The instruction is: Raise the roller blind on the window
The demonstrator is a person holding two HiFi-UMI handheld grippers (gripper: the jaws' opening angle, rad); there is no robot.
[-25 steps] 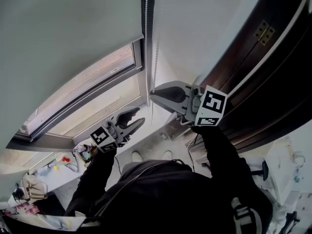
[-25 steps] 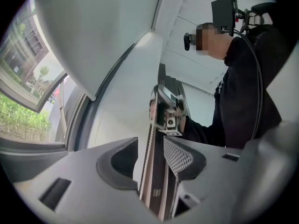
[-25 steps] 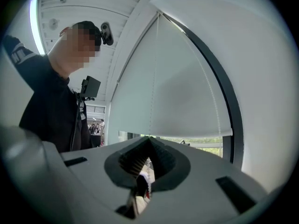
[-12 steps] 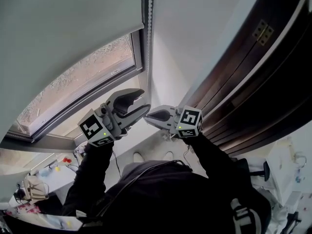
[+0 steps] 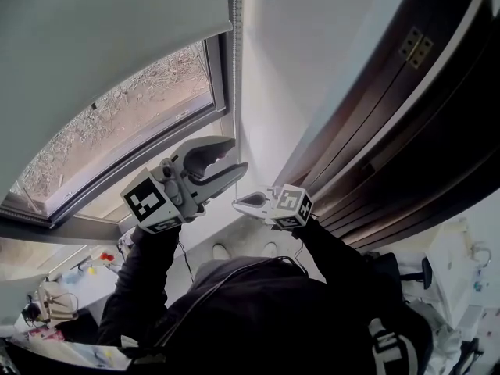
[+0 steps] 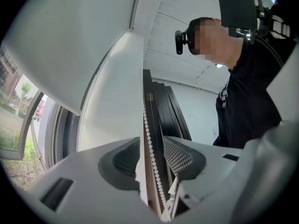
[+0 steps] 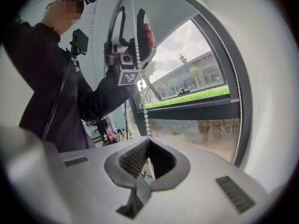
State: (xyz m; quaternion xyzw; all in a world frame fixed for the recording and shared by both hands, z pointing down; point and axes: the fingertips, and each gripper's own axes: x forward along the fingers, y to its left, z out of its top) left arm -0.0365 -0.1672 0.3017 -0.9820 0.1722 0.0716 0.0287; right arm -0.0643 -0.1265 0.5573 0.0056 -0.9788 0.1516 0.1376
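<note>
Right gripper view is showing my right gripper (image 7: pixel 148 141) pressed together on the bead chain (image 7: pixel 137 41), which is running straight up from its pads. My left gripper (image 6: pixel 150 143) is waiting higher up, spread wide, with the chain (image 6: pixel 148 139) passing between its pads without touching either. I am judging the risk to be in the hand-over. If I am letting go below before the upper pads are biting, the chain could run back and the blind could sag. If I am closing off-centre, the beads could slip past the pads. The roller blind (image 5: pixel 94 22) is looking plain, pale grey and smooth. It is covering the upper part of the window (image 5: pixel 117 108), with its bottom edge hanging partway up, so the lower pane is showing bare ground outside. The chain is hanging along the window's right edge.
</note>
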